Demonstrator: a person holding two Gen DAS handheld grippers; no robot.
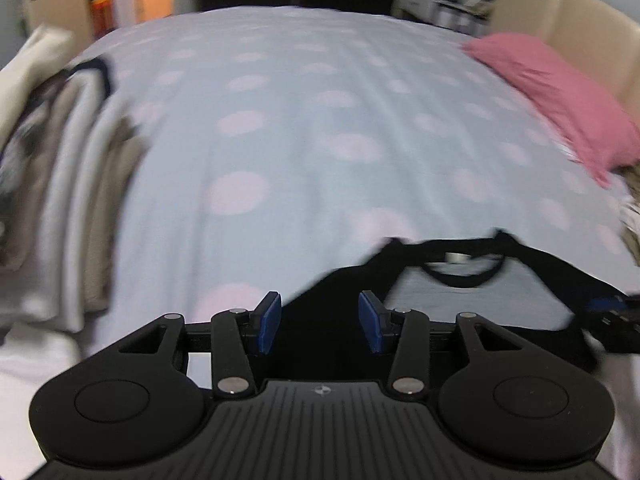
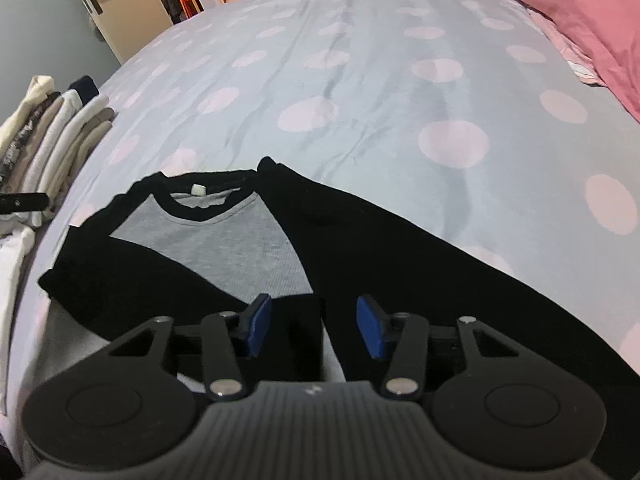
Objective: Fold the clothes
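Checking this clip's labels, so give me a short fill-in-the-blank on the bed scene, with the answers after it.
1. The shirt on the bed has a grey body and ____ sleeves.
2. The pillow at the headboard is ____.
3. The bedspread is pale blue with pink ____.
4. The stack of folded clothes lies to the shirt's ____ in the right wrist view.

Missing words: black; pink; dots; left

Grey raglan shirt [image 2: 224, 248], black sleeves, flat on bedspread [image 2: 360, 80].
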